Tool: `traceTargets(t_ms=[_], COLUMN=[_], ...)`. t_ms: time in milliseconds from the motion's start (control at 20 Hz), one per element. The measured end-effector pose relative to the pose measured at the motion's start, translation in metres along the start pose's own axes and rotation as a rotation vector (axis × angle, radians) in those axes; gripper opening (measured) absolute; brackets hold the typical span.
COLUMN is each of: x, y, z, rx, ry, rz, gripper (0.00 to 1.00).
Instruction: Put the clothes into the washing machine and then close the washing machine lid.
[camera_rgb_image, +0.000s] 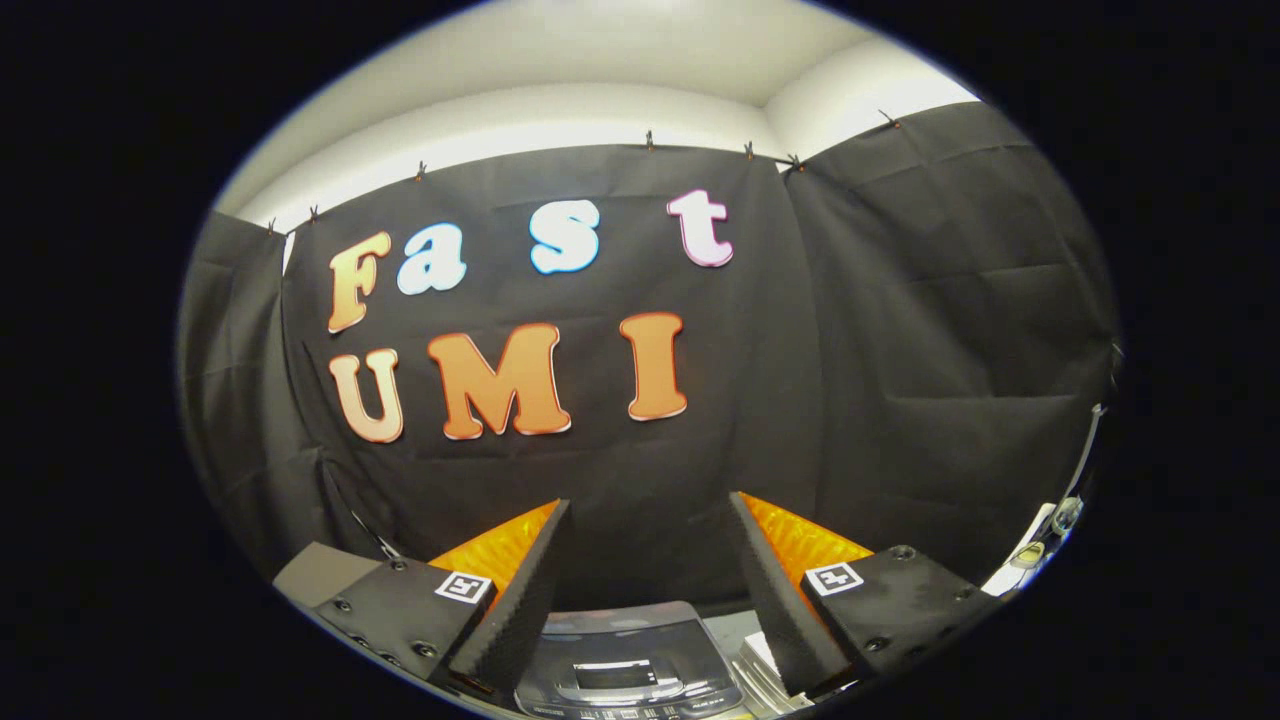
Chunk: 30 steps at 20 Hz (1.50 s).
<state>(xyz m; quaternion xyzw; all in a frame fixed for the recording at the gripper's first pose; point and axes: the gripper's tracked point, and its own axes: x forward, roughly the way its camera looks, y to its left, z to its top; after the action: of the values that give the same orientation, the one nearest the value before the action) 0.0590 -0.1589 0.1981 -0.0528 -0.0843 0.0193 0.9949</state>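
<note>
Your gripper (650, 560) hangs wide open with nothing held, its two fingers spread with clear air between them up to the black cloth wall (900, 350) beyond, and one washing machine (625, 665) sits just below and between the fingertips, lid down.

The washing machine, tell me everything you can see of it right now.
The washing machine shows only its top: a grey, glossy, plastic-looking lid with a darker window panel and a pale recessed strip like a handle, above a row of small markings. It sits low between and below the open fingers of the gripper, which touch nothing. The lid looks down. No clothes visible on it.
</note>
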Motion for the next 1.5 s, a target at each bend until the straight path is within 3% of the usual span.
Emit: traceTargets(t_ms=[450, 1500], x=[-0.029, -0.015], y=[0.013, 0.005], z=[0.074, 0.062], rx=[-0.003, -0.103], ry=[-0.100, -0.085], rz=[0.040, -0.002], gripper=[0.98, 0.98])
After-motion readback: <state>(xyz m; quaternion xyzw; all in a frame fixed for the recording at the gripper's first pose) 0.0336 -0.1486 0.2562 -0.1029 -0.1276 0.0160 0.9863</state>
